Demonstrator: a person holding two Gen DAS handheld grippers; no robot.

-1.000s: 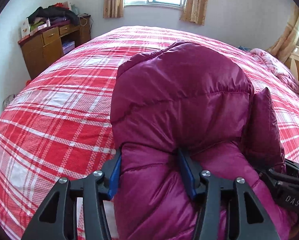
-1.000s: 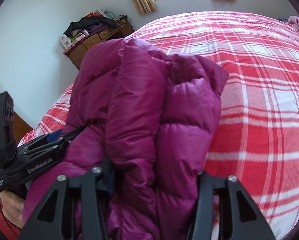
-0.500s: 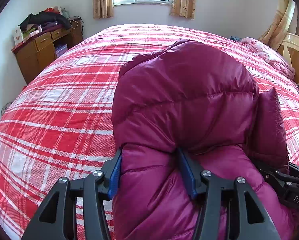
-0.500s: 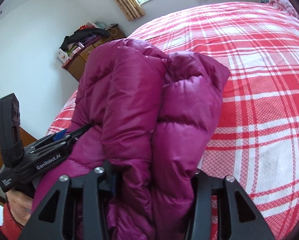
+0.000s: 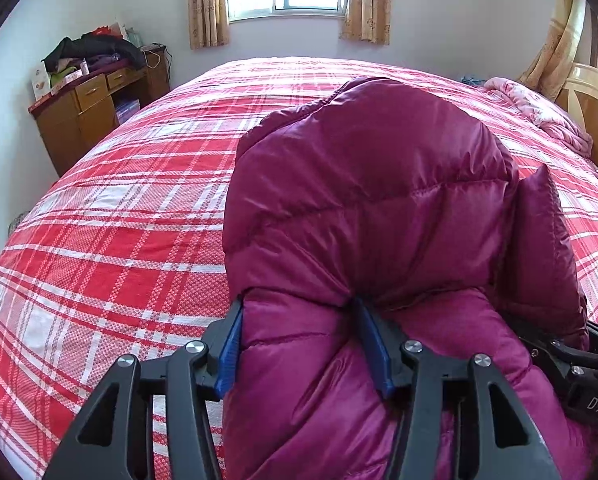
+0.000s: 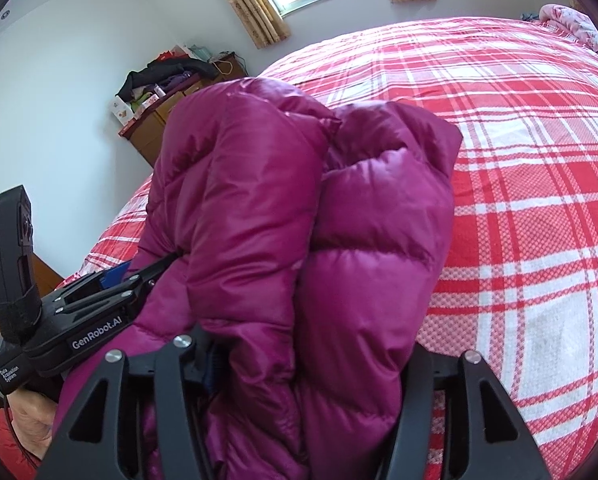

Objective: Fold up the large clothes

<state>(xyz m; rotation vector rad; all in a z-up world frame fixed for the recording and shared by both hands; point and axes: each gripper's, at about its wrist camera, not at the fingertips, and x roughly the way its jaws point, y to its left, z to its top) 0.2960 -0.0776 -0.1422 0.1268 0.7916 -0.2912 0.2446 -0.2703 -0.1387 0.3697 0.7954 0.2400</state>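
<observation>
Bed [image 5: 111, 216] with red-white plaid cover fills frame. Magenta down jacket [image 5: 363, 216], bundled, at centre, lower part over bed. Wooden desk [image 5: 83, 116] upper left, clothes piled on top. Left gripper [image 5: 303, 344] fingers clamp jacket fold. Right gripper [image 6: 311, 364] fingers opening, jacket bulk wedged between, pads pressing it.

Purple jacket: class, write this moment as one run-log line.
jacket: bundled, on bed | left claw: gripping jacket | right claw: opening, jacket between
</observation>
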